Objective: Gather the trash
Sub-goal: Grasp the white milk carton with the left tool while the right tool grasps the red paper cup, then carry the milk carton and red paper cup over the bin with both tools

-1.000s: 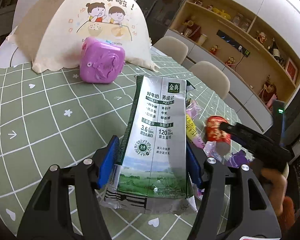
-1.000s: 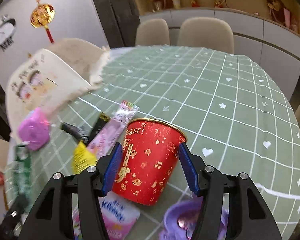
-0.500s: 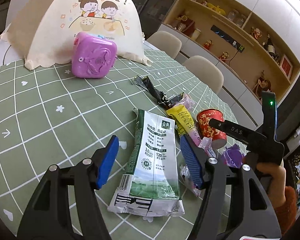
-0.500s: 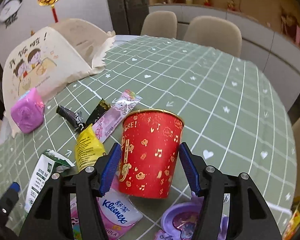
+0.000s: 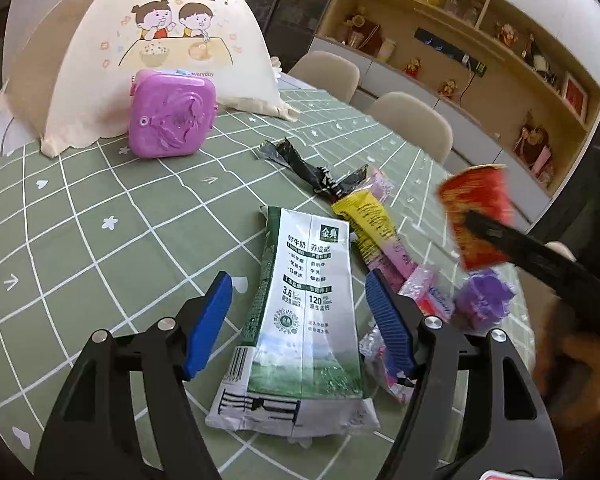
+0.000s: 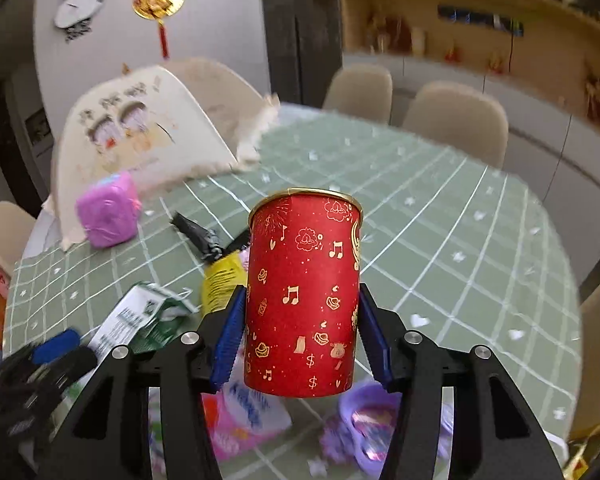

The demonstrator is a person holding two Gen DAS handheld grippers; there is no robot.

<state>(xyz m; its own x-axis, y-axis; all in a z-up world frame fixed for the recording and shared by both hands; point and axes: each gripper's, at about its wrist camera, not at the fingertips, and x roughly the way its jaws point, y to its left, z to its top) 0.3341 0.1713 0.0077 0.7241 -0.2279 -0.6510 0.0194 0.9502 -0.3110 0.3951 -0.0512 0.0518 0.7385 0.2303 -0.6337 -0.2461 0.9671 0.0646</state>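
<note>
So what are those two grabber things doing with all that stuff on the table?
A person is tidying trash off the green table with two hand-held grippers. The right gripper is clamped on a red paper cup, and its jaws have just closed in on it. The left gripper has just been opening; the flattened milk carton lies on the table between its blue pads, not held. Wrappers and a tissue pack lie beside it.
</note>
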